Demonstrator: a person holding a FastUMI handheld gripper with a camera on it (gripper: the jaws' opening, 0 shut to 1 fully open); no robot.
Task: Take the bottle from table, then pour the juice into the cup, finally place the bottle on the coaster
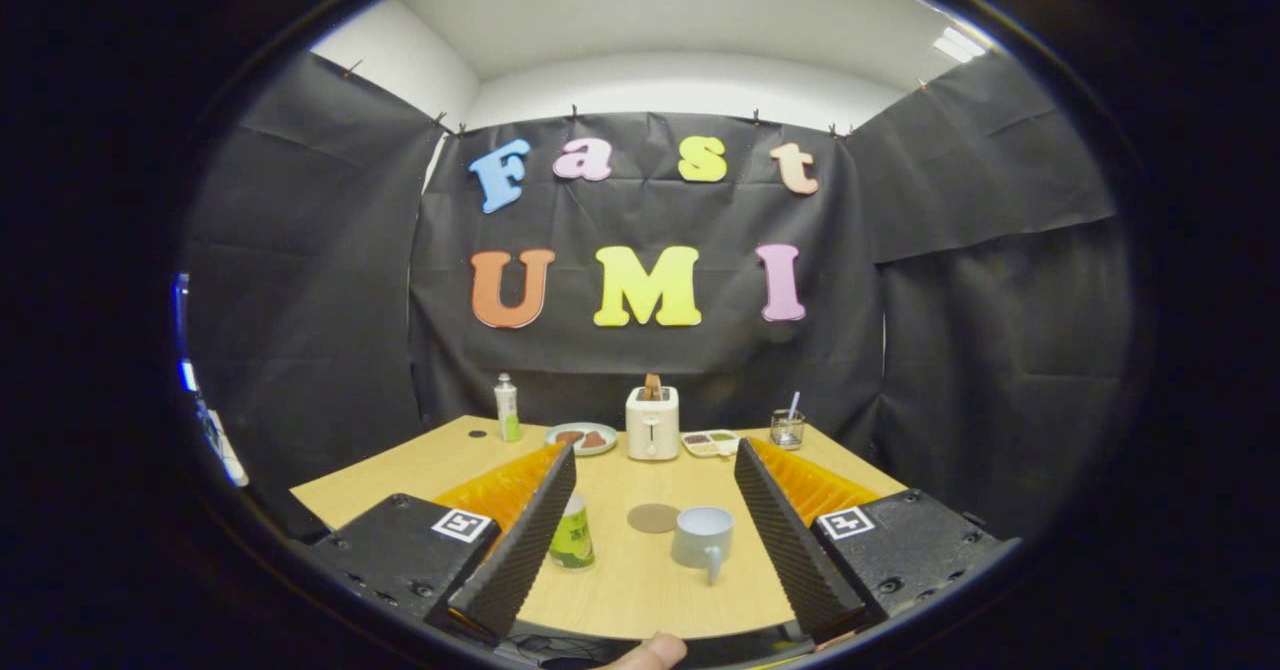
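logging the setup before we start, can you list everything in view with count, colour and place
table: 1, light wood, under everything
bottle: 1, green and white, near, beside the left finger
cup: 1, pale grey, between the fingers
coaster: 1, brown, just beyond the cup
toaster: 1, white, far middle, something brown in its slot
plate: 1, pale green, left of toaster
tray: 1, white, right of toaster
glass: 1, clear, far right
spray can: 1, white and green, far left
fingertip: 1, below the table's near edge
gripper: 1, black and orange, jaws open, holding nothing
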